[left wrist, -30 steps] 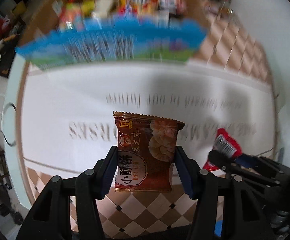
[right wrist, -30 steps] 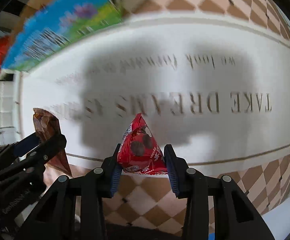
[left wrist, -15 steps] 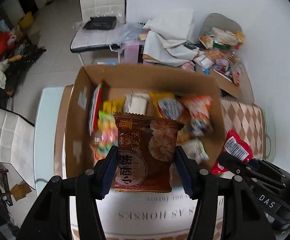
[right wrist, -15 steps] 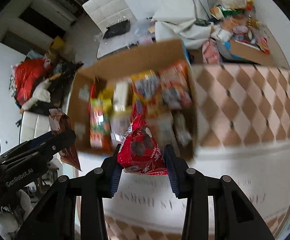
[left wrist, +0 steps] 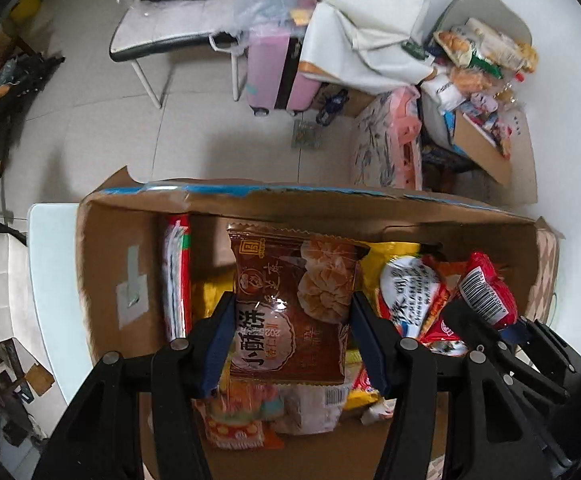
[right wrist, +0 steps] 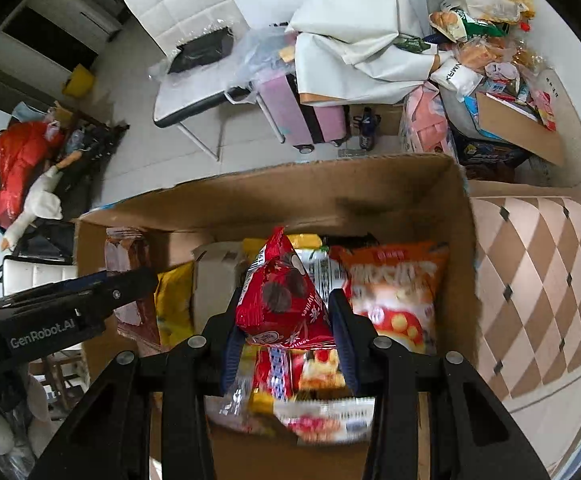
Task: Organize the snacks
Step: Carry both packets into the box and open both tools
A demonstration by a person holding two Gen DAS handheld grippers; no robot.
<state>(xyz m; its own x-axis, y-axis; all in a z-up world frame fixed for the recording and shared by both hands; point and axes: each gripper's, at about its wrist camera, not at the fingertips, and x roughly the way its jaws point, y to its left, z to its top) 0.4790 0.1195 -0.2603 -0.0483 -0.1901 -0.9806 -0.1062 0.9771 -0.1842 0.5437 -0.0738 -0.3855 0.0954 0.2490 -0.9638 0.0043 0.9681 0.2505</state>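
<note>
My left gripper (left wrist: pixel 292 320) is shut on a brown pastry snack packet (left wrist: pixel 290 304) and holds it over the open cardboard box (left wrist: pixel 106 264). My right gripper (right wrist: pixel 286 320) is shut on a red cookie packet (right wrist: pixel 282 300) over the same box (right wrist: pixel 330 196). The box holds several snack bags, among them an orange puff bag (right wrist: pixel 394 292) and a yellow bag (right wrist: pixel 174 304). The right gripper with its red packet (left wrist: pixel 486 292) shows at the right of the left wrist view. The left gripper's arm (right wrist: pixel 70 304) shows at the left of the right wrist view.
The box stands on a table with a checkered cloth (right wrist: pixel 538 280). Beyond it on the floor are a white chair (right wrist: pixel 194 64), a pink suitcase (left wrist: pixel 278 72), white cloth, and another box heaped with snacks (left wrist: pixel 486 136). A red bag (right wrist: pixel 18 160) lies at the left.
Both grippers have carried their packets from above the white tablecloth forward over the cardboard box and closer down to its contents. Both grips are unchanged.
</note>
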